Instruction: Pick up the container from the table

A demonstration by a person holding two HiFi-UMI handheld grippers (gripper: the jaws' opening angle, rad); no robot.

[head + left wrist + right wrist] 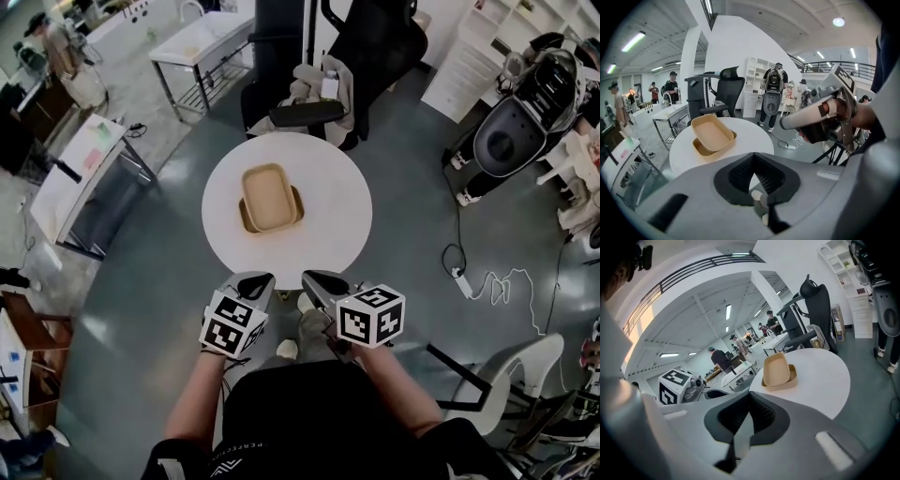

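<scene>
Container (270, 195): tan tray sitting skewed in a 2nd tray (246, 223), centre of round white table (328, 216). Left gripper (255, 279) and right gripper (315, 278) both pinched closed, empty, at table's 6 o'clock edge. Risk: unopened jaws shove both trays; gripping top rim lifts only 1
</scene>
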